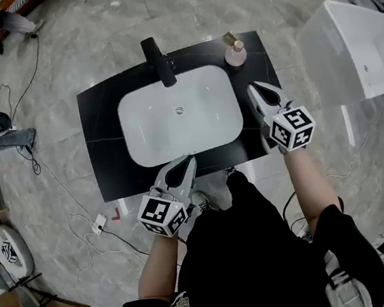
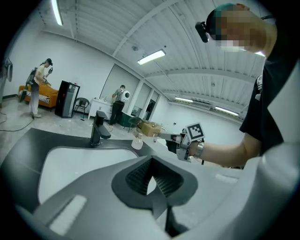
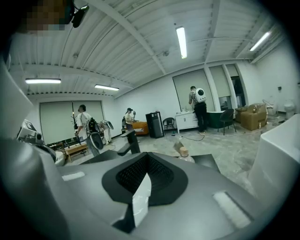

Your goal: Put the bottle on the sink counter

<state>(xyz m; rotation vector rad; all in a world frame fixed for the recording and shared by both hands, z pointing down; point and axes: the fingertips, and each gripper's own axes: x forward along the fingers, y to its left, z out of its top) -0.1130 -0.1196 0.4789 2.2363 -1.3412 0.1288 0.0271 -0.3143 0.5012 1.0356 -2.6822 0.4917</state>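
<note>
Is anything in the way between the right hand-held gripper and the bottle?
Nothing visible. Only bare counter lies between the right hand-held gripper and the bottle, which stands at the counter's back right corner.

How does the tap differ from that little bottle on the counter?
The tap is black and angular; the bottle is pale and rounded with a tan cap. The tap stands behind the basin, the bottle at the back right corner of the counter. Both stand upright on it.
</note>
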